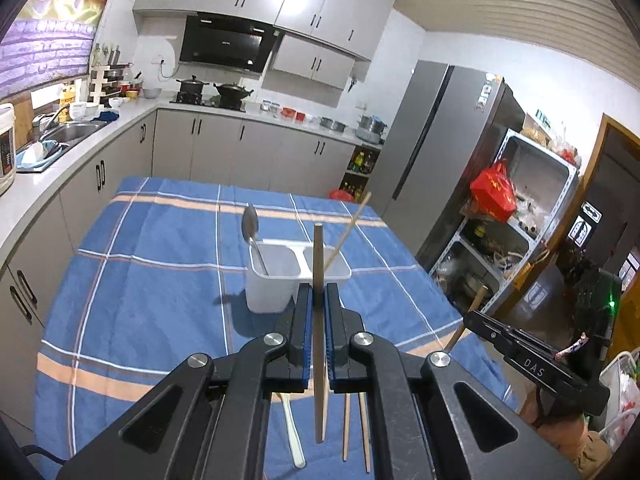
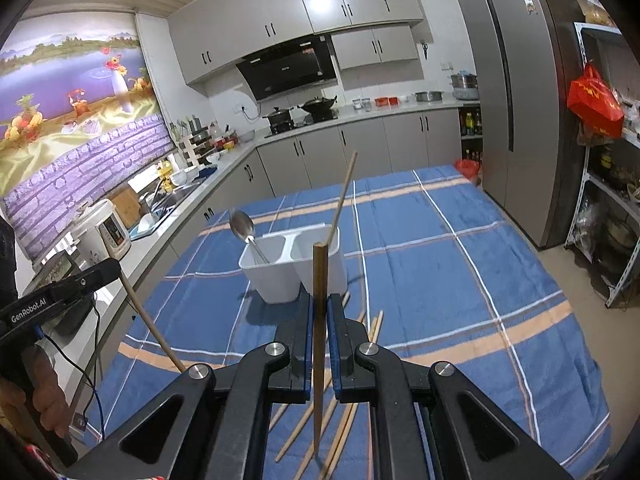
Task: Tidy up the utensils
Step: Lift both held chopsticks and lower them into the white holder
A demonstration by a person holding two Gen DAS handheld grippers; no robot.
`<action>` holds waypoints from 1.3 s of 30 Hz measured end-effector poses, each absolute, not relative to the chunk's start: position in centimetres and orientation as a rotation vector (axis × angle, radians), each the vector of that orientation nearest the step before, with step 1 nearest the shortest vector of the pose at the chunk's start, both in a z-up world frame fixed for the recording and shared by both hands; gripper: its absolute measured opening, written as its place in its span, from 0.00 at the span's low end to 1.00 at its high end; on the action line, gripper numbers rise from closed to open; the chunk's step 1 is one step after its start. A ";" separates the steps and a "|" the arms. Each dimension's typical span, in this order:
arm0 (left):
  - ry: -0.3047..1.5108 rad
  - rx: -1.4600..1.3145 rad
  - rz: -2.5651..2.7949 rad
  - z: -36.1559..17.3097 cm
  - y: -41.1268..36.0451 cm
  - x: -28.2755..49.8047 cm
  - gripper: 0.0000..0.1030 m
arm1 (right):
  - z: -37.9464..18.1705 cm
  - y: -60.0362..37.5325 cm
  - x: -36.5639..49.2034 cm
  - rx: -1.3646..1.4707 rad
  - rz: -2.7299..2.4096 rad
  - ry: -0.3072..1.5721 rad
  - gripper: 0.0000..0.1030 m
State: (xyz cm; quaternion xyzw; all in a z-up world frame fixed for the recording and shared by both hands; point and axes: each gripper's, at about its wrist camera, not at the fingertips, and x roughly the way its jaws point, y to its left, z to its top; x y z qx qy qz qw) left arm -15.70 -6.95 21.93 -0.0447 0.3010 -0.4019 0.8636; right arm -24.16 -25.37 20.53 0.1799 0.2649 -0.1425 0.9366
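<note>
My left gripper [image 1: 319,290] is shut on a brown chopstick [image 1: 318,256] that stands nearly upright between its blue pads, in front of a white two-compartment holder [image 1: 268,292]. A metal spoon [image 1: 251,222] leans in the holder's left compartment and a light chopstick [image 1: 350,228] leans in the right one. My right gripper [image 2: 319,298] is shut on a darker chopstick [image 2: 320,272], also upright before the holder [image 2: 276,280]. Several loose chopsticks [image 2: 340,424] lie on the cloth under it. Under the left gripper lie a white utensil [image 1: 292,436] and two chopsticks [image 1: 364,432].
A blue checked cloth [image 1: 160,280] covers the table. A counter with a sink [image 1: 68,132] and rice cooker [image 2: 106,232] runs along the left. The fridge [image 2: 520,100] and a metal shelf with a red bag [image 1: 494,192] stand to the right. A person's hand [image 2: 44,400] holds the left gripper.
</note>
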 end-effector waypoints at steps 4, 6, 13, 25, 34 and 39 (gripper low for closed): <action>0.603 -0.105 -0.828 23.3 -6.8 -14.6 0.05 | 21.7 -25.7 -23.6 0.354 -0.287 0.513 0.07; 0.597 -0.112 -0.822 23.9 -6.9 -13.9 0.05 | 22.4 -26.1 -23.2 0.344 -0.284 0.498 0.07; 0.559 -0.115 -0.796 25.8 -8.3 -11.1 0.05 | 25.8 -27.3 -20.9 0.282 -0.276 0.446 0.07; 0.475 -0.131 -0.723 29.9 -12.9 -4.1 0.05 | 31.6 -30.9 -13.7 0.241 -0.227 0.349 0.07; 0.547 -0.056 -0.668 26.4 -18.6 0.8 0.05 | 27.0 -33.9 -7.5 0.281 -0.209 0.451 0.07; 0.613 -0.038 -0.649 23.5 -20.3 2.7 0.05 | 24.1 -35.5 -5.8 0.318 -0.195 0.516 0.07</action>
